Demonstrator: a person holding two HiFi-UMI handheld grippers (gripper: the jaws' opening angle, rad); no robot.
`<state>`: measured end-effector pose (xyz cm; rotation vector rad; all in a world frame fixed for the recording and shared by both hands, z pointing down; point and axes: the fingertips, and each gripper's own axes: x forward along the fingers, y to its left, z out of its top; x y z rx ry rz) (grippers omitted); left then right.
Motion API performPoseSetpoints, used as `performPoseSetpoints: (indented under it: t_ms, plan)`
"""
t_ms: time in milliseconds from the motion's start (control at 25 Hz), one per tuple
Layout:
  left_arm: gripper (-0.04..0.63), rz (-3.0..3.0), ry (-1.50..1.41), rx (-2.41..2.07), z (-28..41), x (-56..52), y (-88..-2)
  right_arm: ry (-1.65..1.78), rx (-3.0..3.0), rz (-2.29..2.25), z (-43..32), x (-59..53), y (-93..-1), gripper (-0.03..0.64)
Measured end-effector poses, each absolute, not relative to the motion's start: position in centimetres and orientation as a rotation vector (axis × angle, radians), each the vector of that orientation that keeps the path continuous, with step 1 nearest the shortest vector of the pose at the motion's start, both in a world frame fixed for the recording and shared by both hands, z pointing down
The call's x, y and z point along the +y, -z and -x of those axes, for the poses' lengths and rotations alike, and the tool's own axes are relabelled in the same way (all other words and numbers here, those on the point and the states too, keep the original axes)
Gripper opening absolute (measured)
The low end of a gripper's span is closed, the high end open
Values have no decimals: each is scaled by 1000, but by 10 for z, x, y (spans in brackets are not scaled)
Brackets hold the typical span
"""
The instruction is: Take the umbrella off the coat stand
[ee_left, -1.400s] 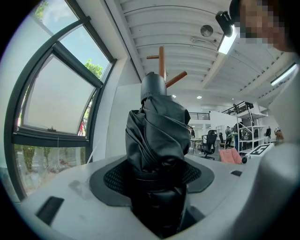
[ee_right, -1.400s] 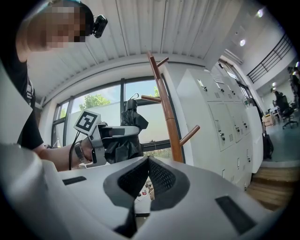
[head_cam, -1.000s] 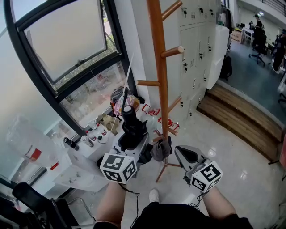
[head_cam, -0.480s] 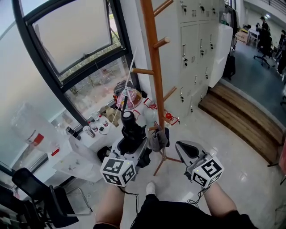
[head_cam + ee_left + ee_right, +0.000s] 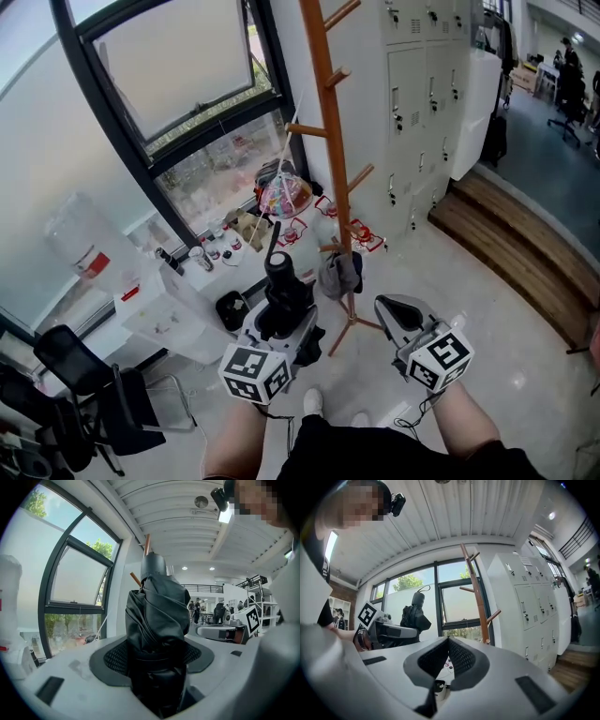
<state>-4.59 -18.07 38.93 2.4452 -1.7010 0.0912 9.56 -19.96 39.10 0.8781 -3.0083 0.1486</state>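
So the folded black umbrella (image 5: 280,283) is clamped upright in the left gripper (image 5: 281,326), low centre of the head view, just left of the coat stand (image 5: 328,131). The right gripper (image 5: 396,314) is pinched shut on nothing, lower right.

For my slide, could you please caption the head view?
Left gripper holds the folded black umbrella, off the coat stand; right gripper shut, empty.
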Motion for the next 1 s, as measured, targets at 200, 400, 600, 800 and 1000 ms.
performPoseSetpoints:
  t_ms: [200, 400, 600, 800, 1000]
  plan:
    - [287, -2441, -80, -1692, 51, -157, -394, -170, -3005, -862, -83, -188, -394, 54]
    - [287, -2441, -58, -1647, 67, -140, -402, -180, -2998, -869, -56, -179, -399, 52]
    - [287, -2468, -94, -1567, 81, -124, -417, -191, -2981, -925, -31, -162, -402, 52]
    - [287, -2511, -129, -1480, 94, -108, -428, -198, -2944, -1000, -11, -144, -406, 53]
    - [287, -2544, -139, -1399, 100, -89, -438, -204, -2899, -1069, -4, -123, -412, 54]
